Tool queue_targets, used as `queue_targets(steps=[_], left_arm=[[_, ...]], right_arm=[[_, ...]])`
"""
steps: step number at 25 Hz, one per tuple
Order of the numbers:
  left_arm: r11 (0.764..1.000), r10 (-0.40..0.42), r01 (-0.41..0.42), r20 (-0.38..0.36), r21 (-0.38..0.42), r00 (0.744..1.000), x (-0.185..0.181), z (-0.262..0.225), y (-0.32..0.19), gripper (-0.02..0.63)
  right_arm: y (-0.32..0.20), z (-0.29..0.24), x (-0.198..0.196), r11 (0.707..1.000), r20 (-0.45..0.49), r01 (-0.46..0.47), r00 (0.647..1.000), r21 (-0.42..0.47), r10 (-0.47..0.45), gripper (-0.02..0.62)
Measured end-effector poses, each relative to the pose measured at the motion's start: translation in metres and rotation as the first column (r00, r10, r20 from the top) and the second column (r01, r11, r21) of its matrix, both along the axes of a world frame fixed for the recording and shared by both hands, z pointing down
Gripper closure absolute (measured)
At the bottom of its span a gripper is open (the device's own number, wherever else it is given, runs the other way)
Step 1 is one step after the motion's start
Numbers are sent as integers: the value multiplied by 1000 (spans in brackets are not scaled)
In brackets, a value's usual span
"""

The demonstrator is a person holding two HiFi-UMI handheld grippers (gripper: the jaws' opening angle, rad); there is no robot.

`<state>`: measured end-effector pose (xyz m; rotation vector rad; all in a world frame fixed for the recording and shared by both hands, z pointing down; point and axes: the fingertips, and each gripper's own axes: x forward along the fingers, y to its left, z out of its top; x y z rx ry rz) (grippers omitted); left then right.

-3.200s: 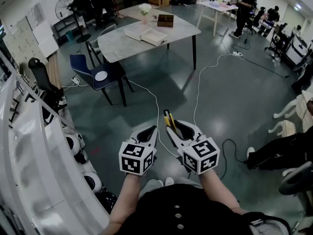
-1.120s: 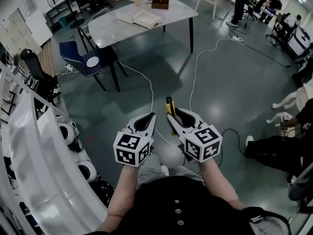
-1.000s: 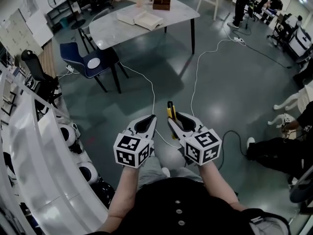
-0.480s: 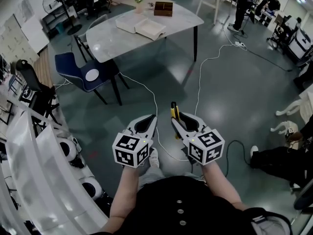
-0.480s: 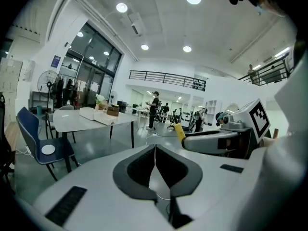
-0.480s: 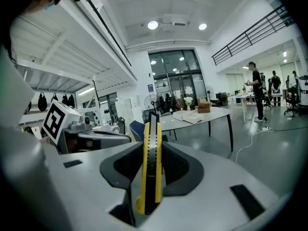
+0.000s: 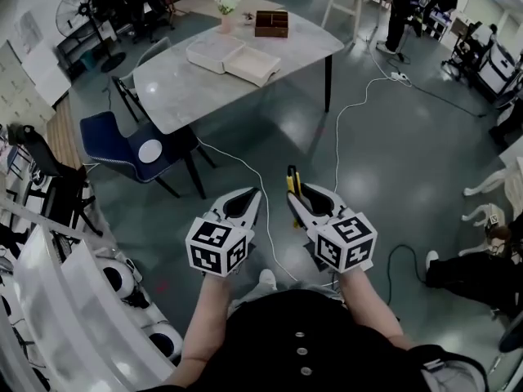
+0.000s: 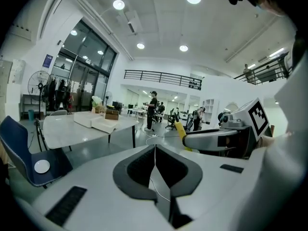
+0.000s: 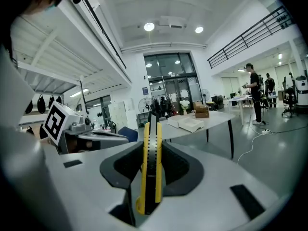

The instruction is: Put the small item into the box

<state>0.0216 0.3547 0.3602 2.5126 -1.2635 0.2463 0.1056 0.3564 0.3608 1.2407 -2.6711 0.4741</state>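
Utility knife (image 7: 292,177) clamped for carrying
The right hand-held gripper (image 7: 293,196) pinches the yellow utility knife securely, likely for transport; the left hand-held gripper (image 7: 255,193) is closed and empty. The white box (image 7: 231,58) sits on the table (image 7: 184,96) at 11 o'clock, well apart.

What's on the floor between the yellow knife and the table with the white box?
Only floor and a thin white cable lie between knife and table, in the head view.

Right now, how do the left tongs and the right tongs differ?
The left tongs are shut and empty; the right tongs are shut on a yellow-and-black utility knife. The left tongs' jaws meet; the right tongs' jaws sit apart around the knife, which juts past their tips. Both point forward, side by side.
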Motion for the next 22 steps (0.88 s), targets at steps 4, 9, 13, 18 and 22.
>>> queue_targets(steps=[4, 9, 13, 18, 22], left_arm=[[999, 41, -41, 3, -8, 999, -5, 1, -28, 583], [998, 57, -58, -17, -23, 998, -9, 9, -45, 583], [999, 41, -42, -25, -32, 999, -20, 15, -63, 583], [999, 17, -18, -31, -32, 999, -28, 17, -99, 583], [999, 0, -1, -24, -42, 1000, -33, 25, -134, 583]], right_arm=[[-27, -2, -9, 1000, 2, -22, 1000, 1, 22, 477], [-47, 5, -13, 999, -7, -36, 999, -12, 36, 477], [-68, 11, -21, 999, -5, -30, 1000, -13, 30, 477], [-101, 24, -28, 999, -2, -5, 1000, -41, 5, 477], [-138, 36, -31, 999, -6, 8, 1000, -52, -8, 477]])
